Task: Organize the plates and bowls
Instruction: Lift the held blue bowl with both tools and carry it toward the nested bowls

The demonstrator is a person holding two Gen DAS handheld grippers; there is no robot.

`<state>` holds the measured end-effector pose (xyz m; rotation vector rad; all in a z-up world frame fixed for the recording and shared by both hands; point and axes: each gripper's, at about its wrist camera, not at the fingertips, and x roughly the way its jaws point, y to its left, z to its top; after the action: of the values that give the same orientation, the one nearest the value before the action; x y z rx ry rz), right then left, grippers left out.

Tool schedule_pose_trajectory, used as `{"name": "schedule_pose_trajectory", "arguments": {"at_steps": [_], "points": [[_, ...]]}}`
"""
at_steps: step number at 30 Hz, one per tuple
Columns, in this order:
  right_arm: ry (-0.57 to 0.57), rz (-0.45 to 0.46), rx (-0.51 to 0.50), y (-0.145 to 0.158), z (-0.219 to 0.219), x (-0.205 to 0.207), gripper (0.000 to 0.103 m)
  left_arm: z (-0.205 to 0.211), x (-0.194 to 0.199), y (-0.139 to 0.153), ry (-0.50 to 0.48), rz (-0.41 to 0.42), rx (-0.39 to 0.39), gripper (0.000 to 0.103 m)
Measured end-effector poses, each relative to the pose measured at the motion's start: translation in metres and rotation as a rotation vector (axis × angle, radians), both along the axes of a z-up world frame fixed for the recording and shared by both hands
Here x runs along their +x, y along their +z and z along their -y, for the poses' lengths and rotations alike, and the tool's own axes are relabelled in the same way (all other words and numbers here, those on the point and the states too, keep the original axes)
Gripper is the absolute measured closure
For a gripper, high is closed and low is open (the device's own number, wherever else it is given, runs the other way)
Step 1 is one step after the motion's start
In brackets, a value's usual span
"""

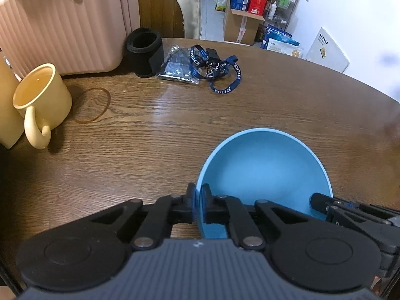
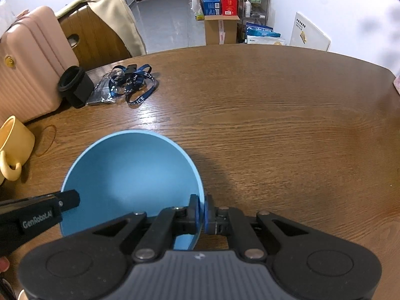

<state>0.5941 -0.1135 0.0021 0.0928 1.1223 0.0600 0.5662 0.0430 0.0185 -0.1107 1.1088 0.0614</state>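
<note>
Both grippers clamp the rim of 1 blue bowl over the wooden table. The left gripper has its 2 jaws drawn narrow onto the bowl's left rim, 1 pad outside the wall and 1 inside. The right gripper pinches the opposite, right rim the same way, so the bowl's hollow lies between the 2 pairs of jaws and ahead of them. Whether the bowl's base rests on the table cannot be told. Well ahead and to the left of the left jaws stands a yellow mug beside a pink suitcase. Farther ahead lie a black cylindrical sleeve and a blue lanyard printed POLICE, near the table's far edge.
</note>
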Motion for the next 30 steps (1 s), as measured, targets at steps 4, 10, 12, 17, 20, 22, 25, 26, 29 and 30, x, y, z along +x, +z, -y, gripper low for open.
{"name": "schedule_pose_trajectory", "arguments": {"at_steps": [4, 10, 12, 17, 20, 22, 25, 26, 29, 30], "points": [[-0.001, 0.013, 0.006, 0.008, 0.003, -0.006, 0.099, 0.001, -0.005, 0.007, -0.003, 0.012, 0.002, 0.097], [-0.002, 0.037, 0.017, 0.026, 0.007, -0.021, 0.099, 0.003, -0.02, 0.023, -0.001, 0.036, 0.007, 0.097], [-0.003, 0.044, 0.02, 0.033, 0.008, -0.028, 0.099, 0.004, -0.026, 0.029, -0.002, 0.046, 0.007, 0.097], [0.0, 0.069, 0.023, 0.051, 0.009, -0.048, 0.099, 0.005, -0.047, 0.047, 0.002, 0.071, 0.009, 0.097], [0.002, 0.084, 0.027, 0.063, 0.01, -0.061, 0.099, 0.006, -0.061, 0.057, 0.005, 0.085, 0.01, 0.097], [0.003, 0.096, 0.03, 0.071, 0.012, -0.072, 0.099, 0.006, -0.07, 0.064, 0.006, 0.091, 0.009, 0.097], [0.005, 0.113, 0.034, 0.083, 0.013, -0.087, 0.099, 0.007, -0.088, 0.075, 0.007, 0.106, 0.007, 0.097], [0.006, 0.119, 0.034, 0.087, 0.014, -0.093, 0.099, 0.007, -0.094, 0.079, 0.008, 0.112, 0.007, 0.097], [0.007, 0.136, 0.032, 0.098, 0.015, -0.109, 0.099, 0.009, -0.112, 0.09, 0.008, 0.131, 0.011, 0.097], [0.007, 0.141, 0.033, 0.101, 0.015, -0.115, 0.099, 0.01, -0.118, 0.094, 0.009, 0.136, 0.011, 0.097]]}}
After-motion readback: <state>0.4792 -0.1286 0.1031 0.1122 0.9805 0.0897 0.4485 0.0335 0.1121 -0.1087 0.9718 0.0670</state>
